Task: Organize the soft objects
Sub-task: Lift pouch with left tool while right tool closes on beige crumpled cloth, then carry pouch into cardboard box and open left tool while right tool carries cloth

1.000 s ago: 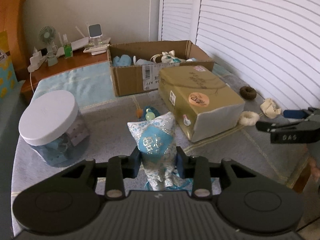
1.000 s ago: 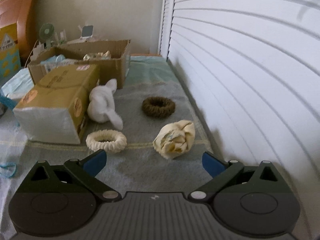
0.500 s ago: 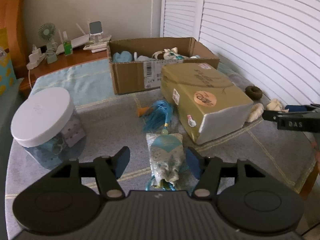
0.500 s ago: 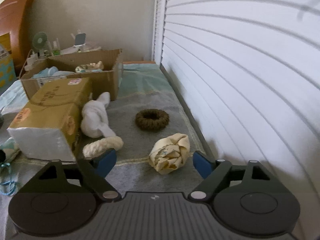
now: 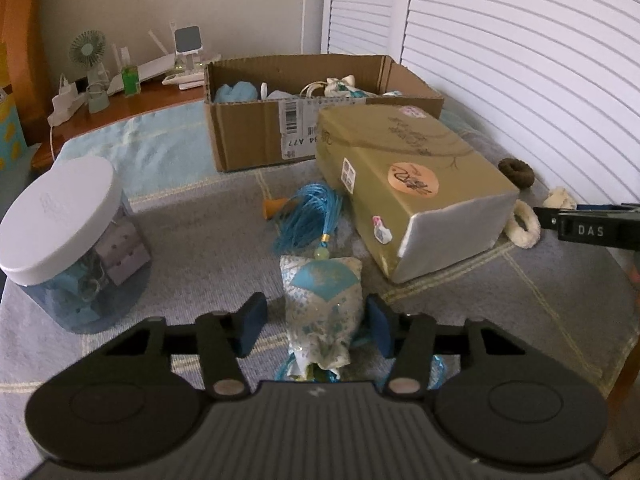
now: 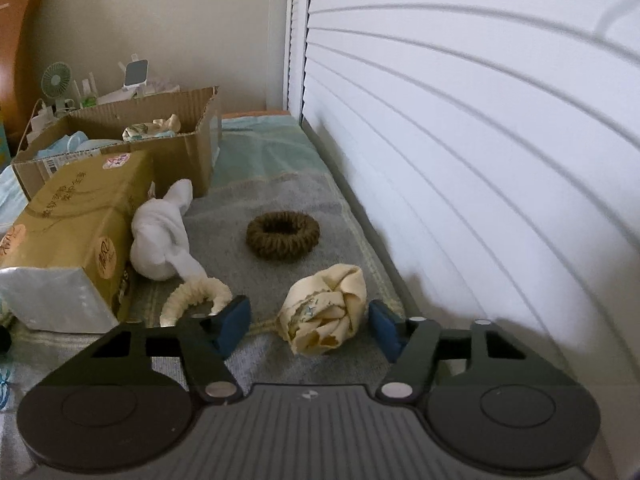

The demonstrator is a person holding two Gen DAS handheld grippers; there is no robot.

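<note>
- Sachet (image 5: 322, 304), a blue-and-silver fabric pouch, lies on the grey cloth (image 5: 208, 240) between the pads of the left gripper (image 5: 314, 322). The jaws have just been closing around it; a gap shows at the 9 o'clock pad, and at the 3 o'clock pad I cannot tell whether it touches.
- Its blue tassel (image 5: 308, 216) trails toward 12 o'clock, a pale green bead (image 5: 322, 255) joining tassel and pouch.
- A cream knotted cloth (image 6: 326, 314) sits between the blue pads of the right gripper (image 6: 310, 326). These jaws have also just been closing, yet both pads stand clear of it.
- A cream scrunchie (image 6: 196, 296) lies just at the right gripper's 9 o'clock finger, partly hidden behind it.
- At 12 o'clock from the cream cloth rests a brown scrunchie (image 6: 283, 235), and at 10 o'clock a white knotted cloth (image 6: 164, 240) leans against a gold box (image 5: 404, 184).
- At 9 o'clock from the sachet stands a clear jar (image 5: 72, 236) with a white lid.
- Beyond the gold box, at 12 o'clock, an open cardboard box (image 5: 256, 132) holds blue and white soft items.
- In the left wrist view the right gripper's finger enters from 3 o'clock, near the cream scrunchie.
</note>
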